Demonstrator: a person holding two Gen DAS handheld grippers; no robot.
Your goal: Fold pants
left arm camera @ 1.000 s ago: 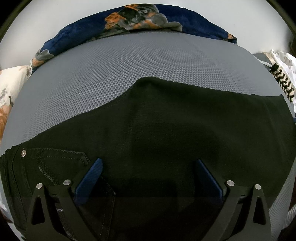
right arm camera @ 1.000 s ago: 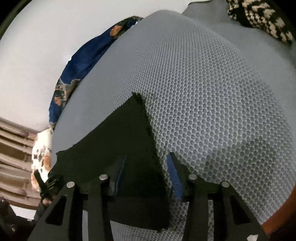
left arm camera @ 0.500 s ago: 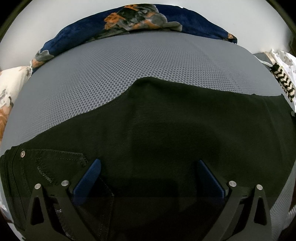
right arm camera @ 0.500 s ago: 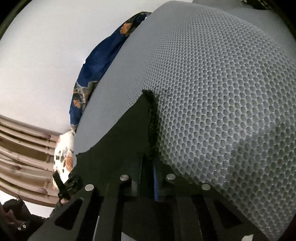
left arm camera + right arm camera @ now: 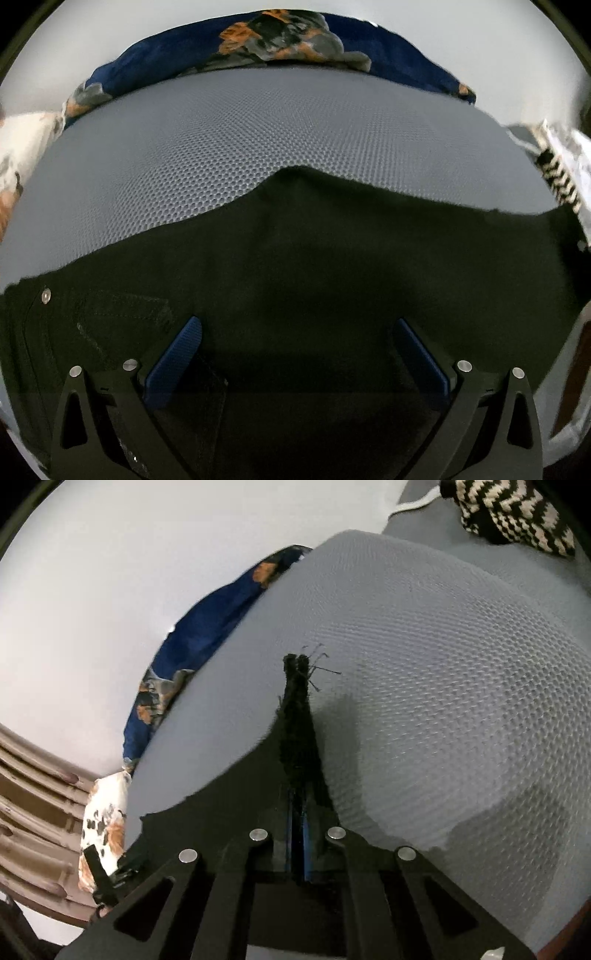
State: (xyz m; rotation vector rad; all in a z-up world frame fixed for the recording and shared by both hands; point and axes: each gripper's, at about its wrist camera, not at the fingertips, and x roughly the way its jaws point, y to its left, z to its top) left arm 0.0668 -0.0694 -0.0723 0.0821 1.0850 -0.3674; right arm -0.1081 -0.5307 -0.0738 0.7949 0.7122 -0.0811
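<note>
I am holding 2 tongs over black pants (image 5: 332,280) that are lying spread across a grey honeycomb-mesh mattress (image 5: 258,136). My left gripper (image 5: 295,354) is hanging released above the cloth near the waist end, its 2 blue pads (image 5: 173,362) standing wide apart with nothing pinched between them. A rivet (image 5: 45,295) and the stitched line of a pocket are showing on the pants to the left of that gripper. The far edge of the pants is running across the mattress with a raised peak near the middle.

My right gripper (image 5: 297,834) is clenched on the pants (image 5: 236,797): the 2 blue pads are pressing together on a narrow ridge of black fabric, and the frayed hem with loose threads (image 5: 317,664) is sticking out ahead of the fingers, lifted off the mesh and throwing a shadow on it to the right. The rest of the pants is trailing away to the lower left in this view.

A navy floral cushion (image 5: 280,40) is lying along the far edge of the mattress against a pale wall. A black-and-white zigzag knit (image 5: 513,509) is sitting at the mattress corner on my right. A white floral pillow (image 5: 103,830) is lying at the other end, beside brown slats (image 5: 33,794).
</note>
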